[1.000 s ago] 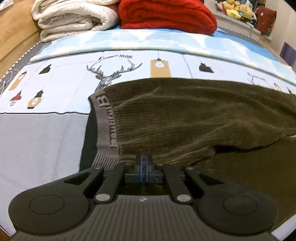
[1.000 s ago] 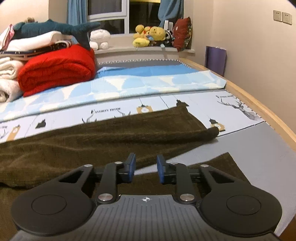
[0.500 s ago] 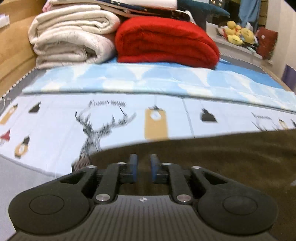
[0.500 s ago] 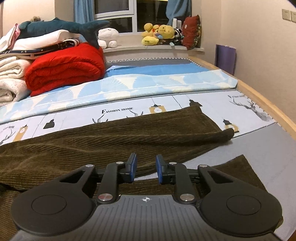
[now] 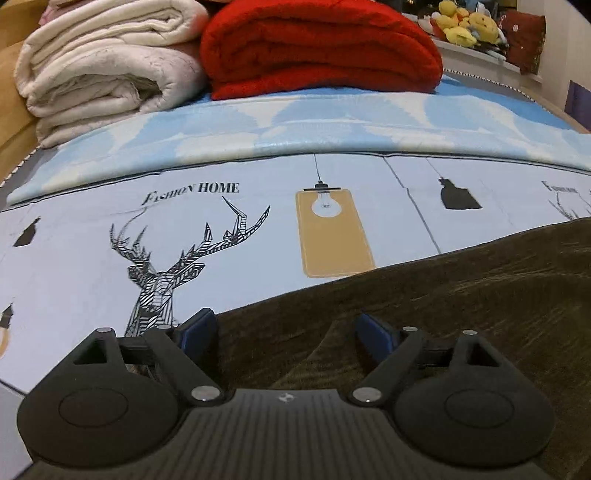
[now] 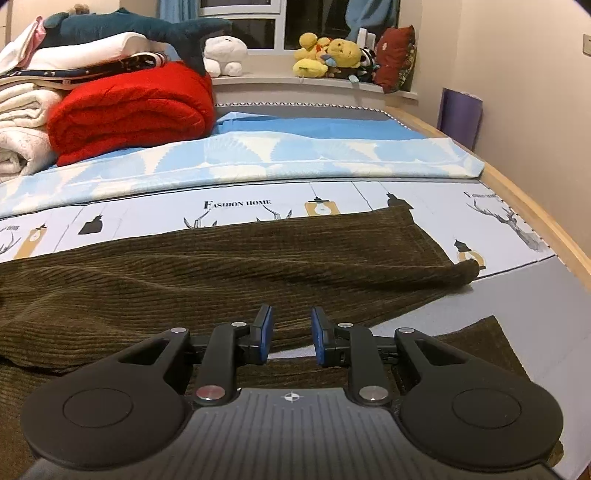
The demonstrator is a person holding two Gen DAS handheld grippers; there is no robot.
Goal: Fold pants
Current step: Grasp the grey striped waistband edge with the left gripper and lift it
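Left gripper (image 5: 286,334) has its jaws spread wide, having just been opening; nothing is pinched. Brown corduroy pants (image 5: 461,295) lie under & between the blue pads (image 5: 197,332), w/ a small raised ridge of cloth in the gap, pads not pressing on it. Right gripper (image 6: 290,334) sits w/ jaws partly apart, a narrow gap, nothing gripped; it hovers over the strip of grey sheet (image 6: 535,314) showing between the 2 pant legs.

Pants are spread flat across the bed, lengthwise left to right in the right wrist view. Far leg runs to a hem (image 6: 469,267) near the bed's right side; near leg's hem (image 6: 491,332) lies just right of the right gripper. Far edge of the pants overlaps the printed sheet (image 5: 184,236) w/ deer & lamp motifs.

Behind: folded light-blue cover (image 6: 314,155), red blanket (image 5: 317,44), cream blankets (image 5: 99,62) stacked beside it. Plush toys (image 6: 328,53) on the window ledge; shark plush (image 6: 147,29) tops the pile.
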